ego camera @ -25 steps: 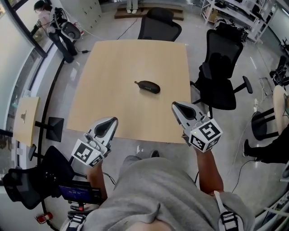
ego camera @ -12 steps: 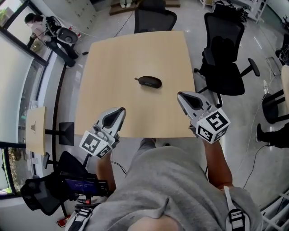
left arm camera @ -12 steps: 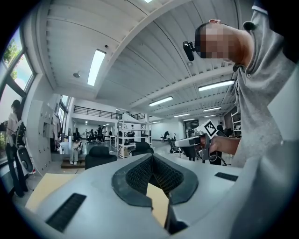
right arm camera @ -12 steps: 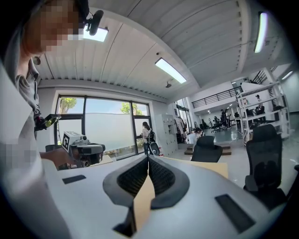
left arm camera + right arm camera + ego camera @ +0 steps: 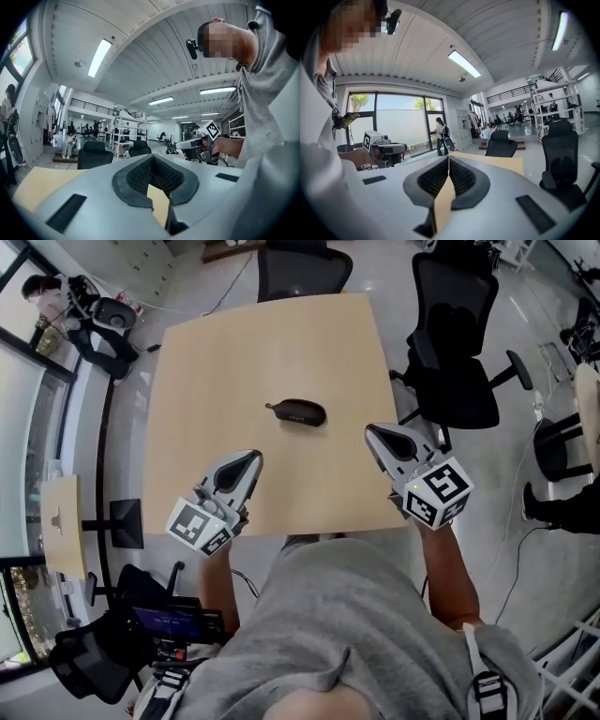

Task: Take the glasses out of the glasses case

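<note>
In the head view a closed black glasses case [image 5: 298, 412] lies near the middle of the light wooden table [image 5: 216, 362]. My left gripper [image 5: 247, 461] hovers over the table's near edge, below and left of the case. My right gripper [image 5: 374, 435] hovers near the table's right front corner, to the right of the case. Both are well apart from it. The left gripper [image 5: 152, 157] and the right gripper [image 5: 448, 157] each have their pads meeting at the tips with nothing between them. Neither gripper view shows the case.
Black office chairs stand at the far side [image 5: 302, 268] and the right side [image 5: 459, 343] of the table. A small wooden side table [image 5: 58, 521] is on the left, and a person [image 5: 52, 292] stands at the far left by the windows.
Both grippers have moved forward from the near edge to over the table, closer to the case. The case has not moved on the table.
</note>
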Demonstrator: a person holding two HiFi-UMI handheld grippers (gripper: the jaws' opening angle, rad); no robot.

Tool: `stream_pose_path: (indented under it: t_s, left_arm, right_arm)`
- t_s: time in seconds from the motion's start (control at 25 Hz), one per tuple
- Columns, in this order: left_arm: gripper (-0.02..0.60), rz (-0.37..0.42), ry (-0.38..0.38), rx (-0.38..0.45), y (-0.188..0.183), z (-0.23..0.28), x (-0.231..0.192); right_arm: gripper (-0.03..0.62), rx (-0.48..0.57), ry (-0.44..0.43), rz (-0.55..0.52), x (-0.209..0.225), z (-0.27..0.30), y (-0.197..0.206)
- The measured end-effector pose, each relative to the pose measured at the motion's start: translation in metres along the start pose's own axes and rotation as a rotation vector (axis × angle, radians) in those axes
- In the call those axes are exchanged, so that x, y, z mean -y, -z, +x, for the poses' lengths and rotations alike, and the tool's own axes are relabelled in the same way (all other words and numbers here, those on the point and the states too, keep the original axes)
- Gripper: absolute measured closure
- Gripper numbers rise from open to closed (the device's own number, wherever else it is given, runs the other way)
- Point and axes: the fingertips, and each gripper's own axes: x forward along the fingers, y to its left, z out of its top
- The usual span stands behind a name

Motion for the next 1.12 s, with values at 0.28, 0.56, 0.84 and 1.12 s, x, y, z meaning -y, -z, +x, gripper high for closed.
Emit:
stream_pose_path:
  t_s: [0.28,0.56,0.84,1.12]
  left_arm:
    - [0.577,-0.060,0.005,-0.036,0.026,0.019,-0.045]
    - [0.577,-0.119,0.000,-0.087,0.066,0.036,-0.083]
    - [0.577,-0.197,0.015,-0.152,0.113,0.060,-0.121]
    - [0.577,-0.272,0.034,-0.202,0.152,0.069,-0.158]
  right_arm:
    - [0.586,-0.049,0.004,0.031,0.033,0.056,0.011]
    - [0.586,-0.111,-0.013,0.057,0.062,0.114,0.035]
    - [0.586,-0.231,-0.043,0.071,0.095,0.196,0.082]
    - [0.586,-0.386,-0.078,0.086,0.116,0.283,0.148]
